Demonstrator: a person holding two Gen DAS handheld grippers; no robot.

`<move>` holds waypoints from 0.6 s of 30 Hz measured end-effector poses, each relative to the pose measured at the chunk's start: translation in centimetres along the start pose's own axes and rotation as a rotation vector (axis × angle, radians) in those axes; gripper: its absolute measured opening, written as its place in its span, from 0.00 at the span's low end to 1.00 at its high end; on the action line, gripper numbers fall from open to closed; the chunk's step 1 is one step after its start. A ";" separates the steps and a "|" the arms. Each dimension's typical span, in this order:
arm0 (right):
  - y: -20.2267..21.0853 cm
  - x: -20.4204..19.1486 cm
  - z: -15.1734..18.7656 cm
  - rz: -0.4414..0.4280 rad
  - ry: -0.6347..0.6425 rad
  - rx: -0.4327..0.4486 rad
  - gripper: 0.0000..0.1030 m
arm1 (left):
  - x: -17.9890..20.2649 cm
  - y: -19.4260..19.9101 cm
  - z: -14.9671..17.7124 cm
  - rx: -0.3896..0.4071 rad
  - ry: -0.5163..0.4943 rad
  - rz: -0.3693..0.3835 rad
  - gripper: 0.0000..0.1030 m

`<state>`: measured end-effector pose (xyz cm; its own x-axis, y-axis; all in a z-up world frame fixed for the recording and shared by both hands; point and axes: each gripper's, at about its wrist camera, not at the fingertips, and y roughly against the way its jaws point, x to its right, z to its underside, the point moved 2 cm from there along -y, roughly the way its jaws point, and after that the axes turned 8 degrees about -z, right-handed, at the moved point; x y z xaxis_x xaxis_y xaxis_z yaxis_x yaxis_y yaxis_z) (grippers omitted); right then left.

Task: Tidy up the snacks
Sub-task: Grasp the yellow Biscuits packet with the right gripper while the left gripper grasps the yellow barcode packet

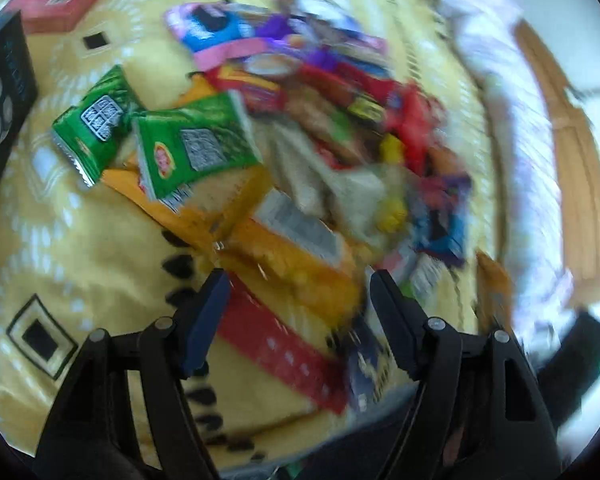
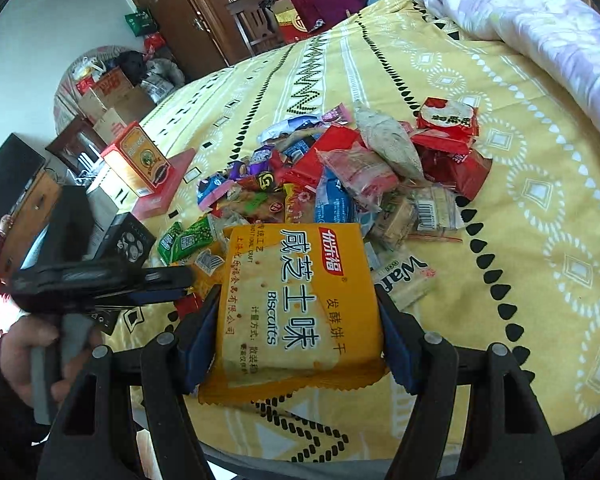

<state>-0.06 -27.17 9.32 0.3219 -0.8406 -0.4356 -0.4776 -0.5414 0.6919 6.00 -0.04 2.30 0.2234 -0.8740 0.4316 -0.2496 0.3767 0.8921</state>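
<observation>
We see both grippers tilted down over a yellow patterned bedspread strewn with snacks. In the right wrist view a hand at the lower left grasps the grey handle of the left gripper, which reaches in level from the left edge toward the heap.

The right gripper is clamped on an orange biscuit packet: its blue pads press on the packet's two long sides, and the packet lies flat between them, printed face up, with "Biscuits" readable beside Chinese characters and a red logo. Its crimped lower edge hangs just past the pads.

The left gripper has its jaws spread apart and nothing gripped; its own view is heavily blurred. Beneath its fingertips lie more orange packets and a red strip-like pack.

The snack pile sits mid-bed: two green packets at its left edge, red bags at its right, and mixed small wrappers between.
</observation>
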 end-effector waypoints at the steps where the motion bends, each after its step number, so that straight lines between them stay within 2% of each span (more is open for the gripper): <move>1: 0.0 0.0 0.2 -0.009 0.000 0.003 0.72 | -0.2 -0.1 -0.1 0.011 0.030 -0.014 0.72; 4: -0.1 0.0 0.3 -0.037 0.000 0.009 0.72 | 0.2 -0.6 -0.3 0.015 0.054 -0.054 0.76; 8: -0.2 0.4 0.7 -0.062 -0.010 0.012 0.72 | 1.8 -1.4 -0.2 0.047 -0.007 -0.156 0.80; 9: -0.2 0.5 0.9 -0.063 -0.014 0.014 0.72 | 2.2 -1.5 -0.1 0.060 -0.050 -0.190 0.78; 10: -0.1 0.7 1.0 -0.066 -0.022 0.016 0.72 | 2.3 -1.6 0.0 0.072 -0.087 -0.206 0.68; 13: 0.6 1.1 1.5 -0.072 -0.040 0.039 0.72 | 2.3 -0.1 1.3 0.108 -0.168 -0.196 0.53; 18: 1.3 0.8 1.1 -0.077 -0.039 0.074 0.72 | 1.9 4.5 2.8 0.226 -0.229 -0.147 0.49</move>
<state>-1.36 -28.59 9.23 0.3285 -0.7954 -0.5094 -0.5118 -0.6032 0.6117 2.68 -0.85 6.79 0.0612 -0.9697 0.2367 -0.4384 0.1869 0.8791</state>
